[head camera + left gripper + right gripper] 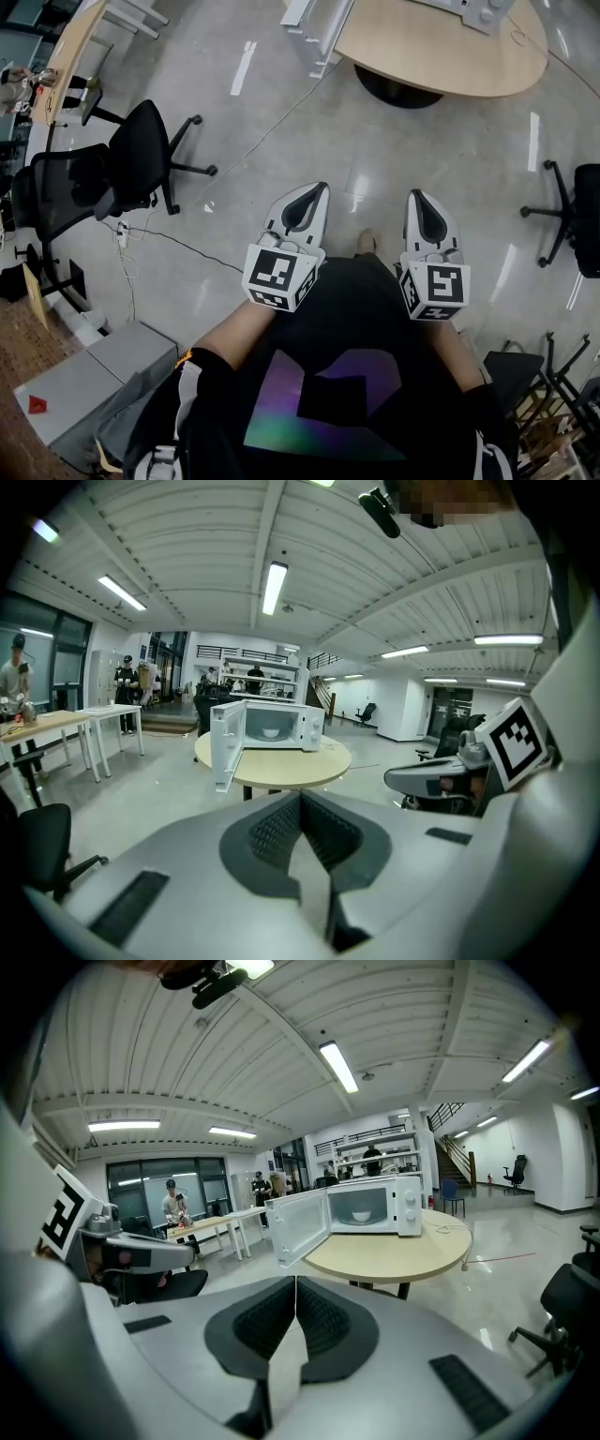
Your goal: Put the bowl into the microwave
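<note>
The person stands well back from the round wooden table (403,1252), both tools held low in front of the body. The left gripper (320,188) has its jaws pressed together with nothing between them, and the right gripper (415,194) is the same: closed and empty. The white bowl (361,1215) is already inside the microwave (405,1206), whose door (298,1226) hangs wide open toward the person. So the placing looks done to me; only the door seems left. The risk from here, I'd say, is in the walk back. A dark cable (173,242) trails over the glossy floor (281,122) just to the person's left, beside an office chair (141,155), and a foot could catch on it. A closed gripper shoving the door carelessly could also slide the microwave on the tabletop and jolt the bowl
</note>
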Available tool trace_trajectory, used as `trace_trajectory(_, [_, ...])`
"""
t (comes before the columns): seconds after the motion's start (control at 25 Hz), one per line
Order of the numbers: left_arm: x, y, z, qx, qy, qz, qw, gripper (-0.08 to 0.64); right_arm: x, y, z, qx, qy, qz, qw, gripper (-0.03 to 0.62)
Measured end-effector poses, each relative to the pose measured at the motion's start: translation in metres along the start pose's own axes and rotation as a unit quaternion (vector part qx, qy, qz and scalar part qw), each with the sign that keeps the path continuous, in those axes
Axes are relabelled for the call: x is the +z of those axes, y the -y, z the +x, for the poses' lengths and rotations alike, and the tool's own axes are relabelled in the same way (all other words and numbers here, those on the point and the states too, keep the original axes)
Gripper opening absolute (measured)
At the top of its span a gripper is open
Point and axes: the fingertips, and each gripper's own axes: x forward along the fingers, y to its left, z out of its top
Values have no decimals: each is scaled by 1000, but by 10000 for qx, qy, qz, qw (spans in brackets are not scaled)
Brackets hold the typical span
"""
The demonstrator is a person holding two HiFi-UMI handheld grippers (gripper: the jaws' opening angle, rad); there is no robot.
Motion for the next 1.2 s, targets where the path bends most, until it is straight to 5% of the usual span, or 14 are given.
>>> trace_trajectory(0.68, [-9, -77, -50, -247, 111, -223, 9994, 48, -3, -108, 10, -119, -229, -99, 9996, 15])
trace_trajectory(1.2, [-6, -71, -57, -314, 262, -119, 9991, 48, -3, -110, 0, -125, -35, -83, 9999, 14])
